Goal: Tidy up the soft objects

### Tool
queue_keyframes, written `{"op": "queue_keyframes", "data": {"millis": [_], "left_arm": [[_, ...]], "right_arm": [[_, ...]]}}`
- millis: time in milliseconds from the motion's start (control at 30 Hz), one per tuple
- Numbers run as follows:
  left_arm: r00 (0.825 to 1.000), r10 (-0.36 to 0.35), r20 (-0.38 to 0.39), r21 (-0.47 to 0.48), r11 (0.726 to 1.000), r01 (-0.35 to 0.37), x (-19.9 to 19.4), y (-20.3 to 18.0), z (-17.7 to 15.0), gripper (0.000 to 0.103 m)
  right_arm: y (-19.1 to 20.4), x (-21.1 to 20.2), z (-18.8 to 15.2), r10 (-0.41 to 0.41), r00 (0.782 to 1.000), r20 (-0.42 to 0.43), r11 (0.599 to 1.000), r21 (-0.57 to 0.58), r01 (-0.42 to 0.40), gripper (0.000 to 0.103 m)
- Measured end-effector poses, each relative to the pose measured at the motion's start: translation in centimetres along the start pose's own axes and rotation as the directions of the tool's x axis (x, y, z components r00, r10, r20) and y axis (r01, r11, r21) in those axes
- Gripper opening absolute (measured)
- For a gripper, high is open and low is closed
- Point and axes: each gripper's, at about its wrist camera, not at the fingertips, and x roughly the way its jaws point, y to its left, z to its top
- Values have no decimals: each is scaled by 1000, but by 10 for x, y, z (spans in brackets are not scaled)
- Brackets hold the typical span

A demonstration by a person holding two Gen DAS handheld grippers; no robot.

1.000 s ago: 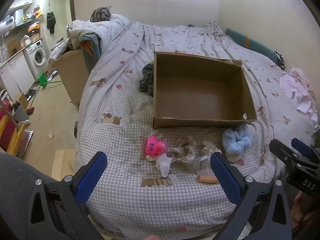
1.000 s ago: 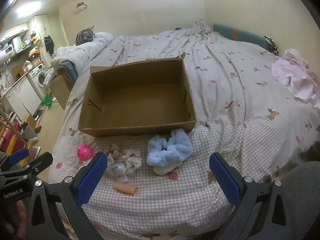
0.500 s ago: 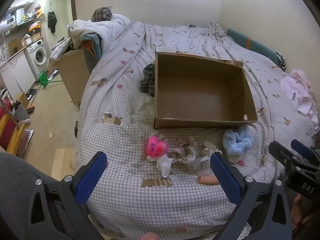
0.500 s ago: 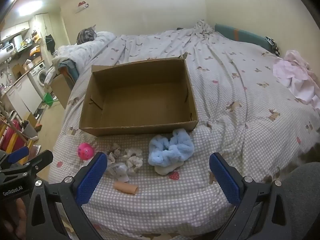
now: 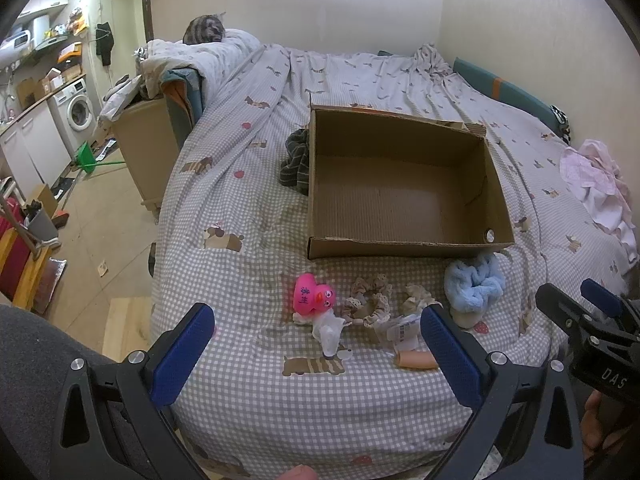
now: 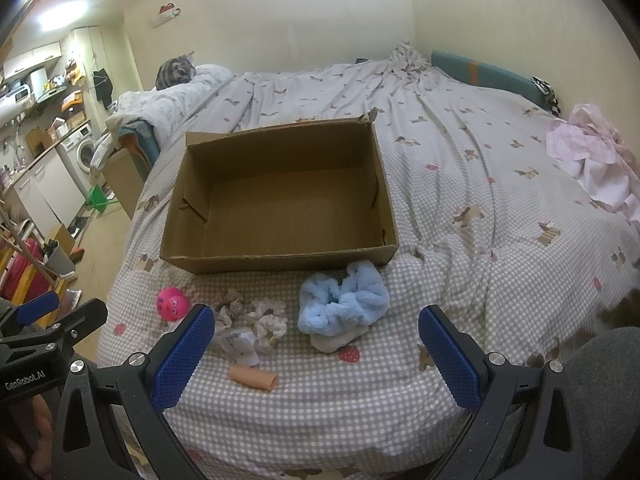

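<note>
An empty brown cardboard box [image 5: 400,196] [image 6: 280,204] lies open on the bed. In front of it lie a pink duck toy [image 5: 312,298] [image 6: 173,303], beige scrunchies [image 5: 370,304] [image 6: 266,322], a fluffy blue scrunchie [image 5: 474,284] [image 6: 346,298], a white tagged piece [image 5: 328,330] and a tan tube [image 5: 416,359] [image 6: 253,377]. My left gripper [image 5: 318,354] is open and empty, held short of the duck. My right gripper [image 6: 316,354] is open and empty, held short of the blue scrunchie.
The checked bedspread [image 5: 320,400] ends just in front of me. A dark striped cloth [image 5: 296,162] lies left of the box. Pink clothes [image 6: 592,164] lie at the right. A cat [image 5: 204,30] sits on a pillow at the back. Floor clutter and a washing machine [image 5: 78,114] stand left.
Both grippers have drifted slightly; the views shift a little. Nothing on the bed has moved and both grippers stay open.
</note>
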Motion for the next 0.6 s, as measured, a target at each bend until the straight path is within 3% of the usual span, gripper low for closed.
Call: {"op": "queue_keyframes", "data": {"millis": [600], "left_arm": [[1000,-3,4,-1,1000,3,-1,0,0,103]], "right_arm": [[0,-1,0,-1,1000,4,1000,4,1,103]]}}
